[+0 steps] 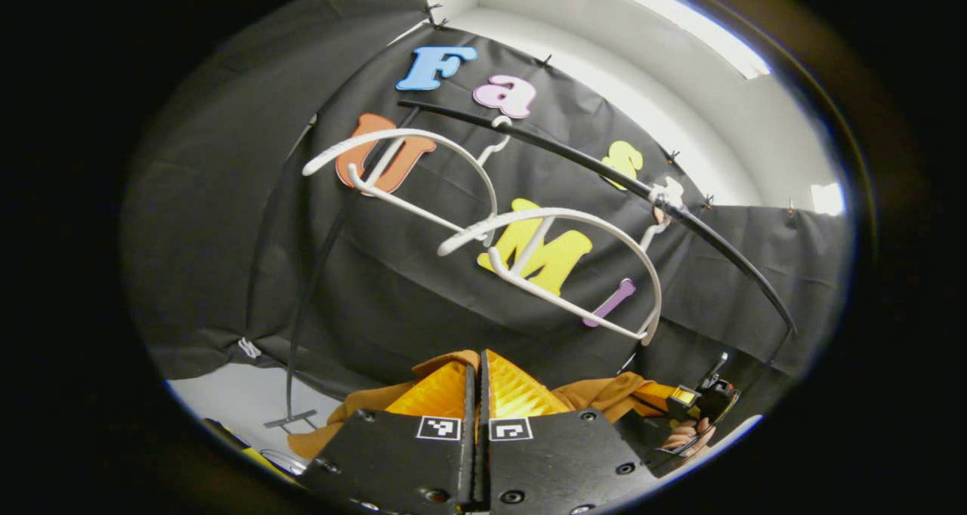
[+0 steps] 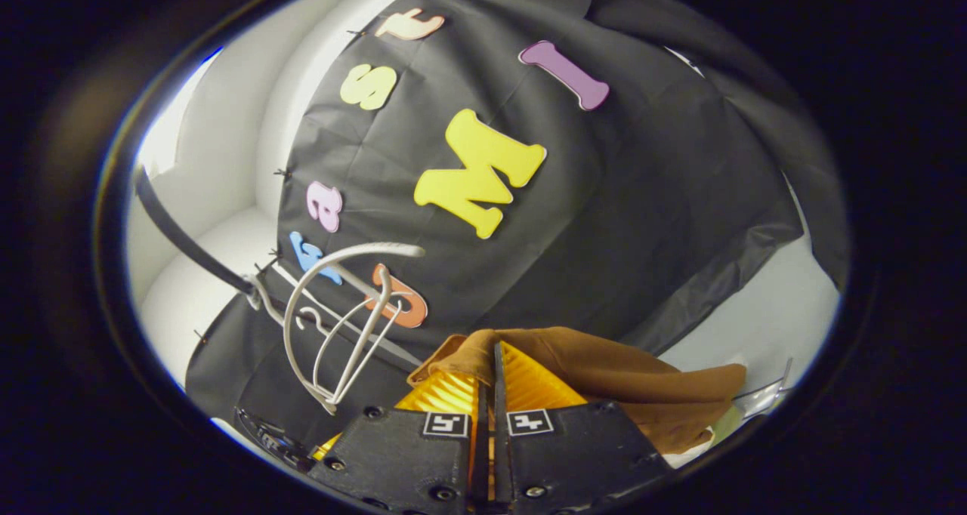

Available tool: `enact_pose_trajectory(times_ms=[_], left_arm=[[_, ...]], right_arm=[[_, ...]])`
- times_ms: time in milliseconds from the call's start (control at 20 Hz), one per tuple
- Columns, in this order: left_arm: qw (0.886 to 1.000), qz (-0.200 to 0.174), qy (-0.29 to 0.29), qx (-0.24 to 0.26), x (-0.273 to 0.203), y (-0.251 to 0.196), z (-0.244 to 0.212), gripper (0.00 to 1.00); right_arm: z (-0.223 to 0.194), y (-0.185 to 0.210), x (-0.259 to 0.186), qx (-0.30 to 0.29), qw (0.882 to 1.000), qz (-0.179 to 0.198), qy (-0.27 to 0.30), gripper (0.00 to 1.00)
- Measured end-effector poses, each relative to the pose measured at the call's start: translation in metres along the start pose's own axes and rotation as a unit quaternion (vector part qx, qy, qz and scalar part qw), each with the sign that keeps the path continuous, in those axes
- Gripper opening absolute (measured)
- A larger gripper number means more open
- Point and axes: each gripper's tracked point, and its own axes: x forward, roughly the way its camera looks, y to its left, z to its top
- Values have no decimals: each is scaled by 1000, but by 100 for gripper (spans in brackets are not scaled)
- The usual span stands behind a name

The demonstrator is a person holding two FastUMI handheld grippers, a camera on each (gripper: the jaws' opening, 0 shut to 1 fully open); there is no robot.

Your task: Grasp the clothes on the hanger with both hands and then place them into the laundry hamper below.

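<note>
Two white hangers (image 1: 544,251) hang bare on the black rail (image 1: 604,171) across the middle of the left gripper view, so the clothes look already off them. Brown garment (image 1: 597,394) sits low in frame, stretched between both tools, probably to carry it spread toward the hamper; hamper not made out. Left hand-held gripper (image 1: 477,383) fingers pressed together, pinching the cloth. Right hand-held gripper (image 2: 495,379), bottom centre of right gripper view, likewise clamped on the brown garment (image 2: 604,371).
</note>
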Motion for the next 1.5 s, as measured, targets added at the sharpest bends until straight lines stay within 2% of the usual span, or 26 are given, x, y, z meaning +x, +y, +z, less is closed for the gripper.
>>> enact_pose_trajectory(times_ms=[300, 350, 450, 500, 550, 600, 700, 750, 950, 1100, 1250, 1300, 1400, 1450, 1500], left_arm=[[999, -47, 1, 22, -9, -45, -2, 0], [998, -54, 0, 26, -10, -53, 0, 9], [997, -71, -4, 34, -14, -69, 3, 9], [996, -80, -3, 38, -14, -77, 4, 0], [996, -84, -1, 41, -20, -85, 1, 0], [995, -93, 2, 45, -21, -92, 0, 9], [993, -103, 5, 58, -24, -103, -1, 9], [992, -107, 8, 63, -25, -107, -4, 0], [990, -123, 17, 61, -24, -123, -7, 0], [989, -123, 30, 70, -22, -123, -17, 0], [989, -119, 55, 74, -20, -115, -38, 0], [989, -117, 62, 73, -19, -111, -46, 9], [988, -111, 78, 73, -17, -103, -60, 9], [988, -109, 88, 71, -18, -98, -68, 0], [987, -108, 98, 65, -18, -93, -76, 0]], right_arm=[[-32, 40, -12, -35, 998, 32, 33, 5], [-37, 49, -14, -40, 998, 39, 40, 5], [-47, 62, -16, -52, 996, 50, 50, 2], [-52, 68, -19, -55, 996, 56, 54, 6], [-58, 76, -20, -57, 994, 64, 62, 6], [-64, 83, -23, -60, 993, 71, 67, 5], [-75, 96, -26, -70, 991, 85, 78, 6], [-81, 101, -27, -74, 990, 90, 84, 6], [-95, 117, -24, -88, 986, 103, 99, 5], [-111, 113, -27, -101, 984, 98, 112, 6], [-126, 91, -25, -104, 984, 76, 126, 5], [-132, 84, -22, -101, 983, 69, 134, 6], [-147, 67, -18, -93, 983, 54, 150, 6], [-154, 58, -16, -86, 983, 45, 158, 6], [-159, 50, -12, -78, 982, 40, 166, 6]])
